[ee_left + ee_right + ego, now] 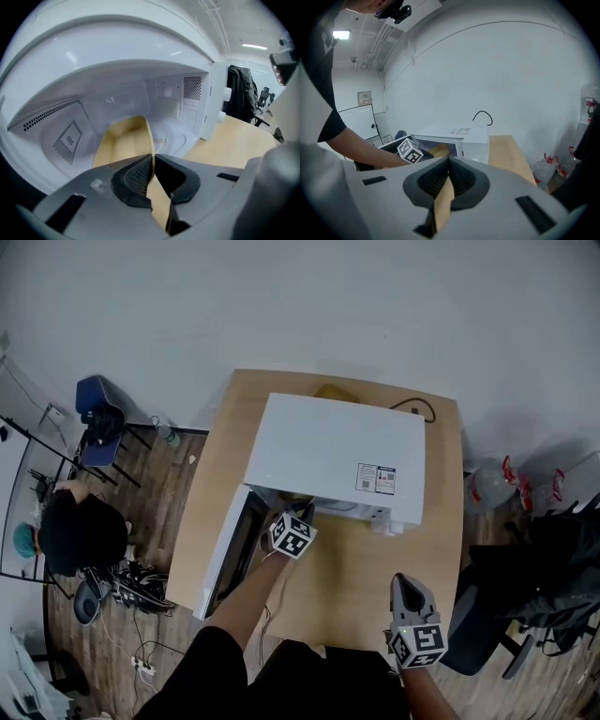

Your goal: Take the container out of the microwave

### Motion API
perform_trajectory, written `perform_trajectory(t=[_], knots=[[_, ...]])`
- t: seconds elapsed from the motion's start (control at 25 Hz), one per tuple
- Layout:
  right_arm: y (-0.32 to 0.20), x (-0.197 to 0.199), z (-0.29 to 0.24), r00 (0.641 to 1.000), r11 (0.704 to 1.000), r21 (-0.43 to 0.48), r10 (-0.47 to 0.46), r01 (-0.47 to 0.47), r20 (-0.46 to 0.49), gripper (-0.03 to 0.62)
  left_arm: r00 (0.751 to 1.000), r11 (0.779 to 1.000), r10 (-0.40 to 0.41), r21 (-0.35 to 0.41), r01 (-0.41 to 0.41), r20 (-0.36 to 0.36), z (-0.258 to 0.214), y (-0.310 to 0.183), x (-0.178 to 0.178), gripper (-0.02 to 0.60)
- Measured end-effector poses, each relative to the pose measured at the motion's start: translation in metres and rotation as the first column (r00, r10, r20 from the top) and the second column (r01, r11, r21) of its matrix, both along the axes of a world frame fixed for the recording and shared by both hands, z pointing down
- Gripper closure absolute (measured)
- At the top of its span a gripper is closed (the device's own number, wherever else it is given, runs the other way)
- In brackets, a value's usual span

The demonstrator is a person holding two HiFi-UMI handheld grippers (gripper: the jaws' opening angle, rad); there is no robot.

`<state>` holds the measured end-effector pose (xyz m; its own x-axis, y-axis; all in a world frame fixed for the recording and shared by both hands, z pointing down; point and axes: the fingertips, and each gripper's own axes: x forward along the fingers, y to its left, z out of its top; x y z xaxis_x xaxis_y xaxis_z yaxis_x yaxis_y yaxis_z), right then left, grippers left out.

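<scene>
Closest in, the right claw (449, 160) hovers over the near edge of the tan worktop (375, 587) with its jaws pressed together on nothing; the only thing showing in the slit below the pads is worktop. Further in, the left claw (153, 157) reaches through the front of the white microwave (337, 451) and is pinched nearly closed on the right-hand wall of the container (124, 140), with one ribbed pad inside the rim and the other outside. The container is a pale yellow-tan tub still sitting on the microwave floor, inside the cavity. Can't tell if anything's in it: what shows of the inside is just plain wall, and the claw body covers its near end. From the head view the tub is pretty much hidden under the microwave's top and the left claw's marker cube (292, 535). The microwave door (225, 554) hangs open to the left. Behind the microwave a black cable (417, 409) loops up, and a yellowish thing (336, 390) peeks out, mostly cut off by the casing.
</scene>
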<state>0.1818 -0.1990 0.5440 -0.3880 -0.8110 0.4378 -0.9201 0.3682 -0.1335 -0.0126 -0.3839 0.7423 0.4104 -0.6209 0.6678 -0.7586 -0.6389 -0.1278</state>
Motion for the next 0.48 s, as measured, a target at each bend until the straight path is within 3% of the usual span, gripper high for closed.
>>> perform_trajectory(t=[0.48], knots=[[0.049,-0.011,-0.016,0.998,0.996,0.053,0.065,-0.065,0.0,0.534,0.998,0.998,0.055,-0.021,-0.055,-0.031,-0.015,0.087,-0.009,0.557]])
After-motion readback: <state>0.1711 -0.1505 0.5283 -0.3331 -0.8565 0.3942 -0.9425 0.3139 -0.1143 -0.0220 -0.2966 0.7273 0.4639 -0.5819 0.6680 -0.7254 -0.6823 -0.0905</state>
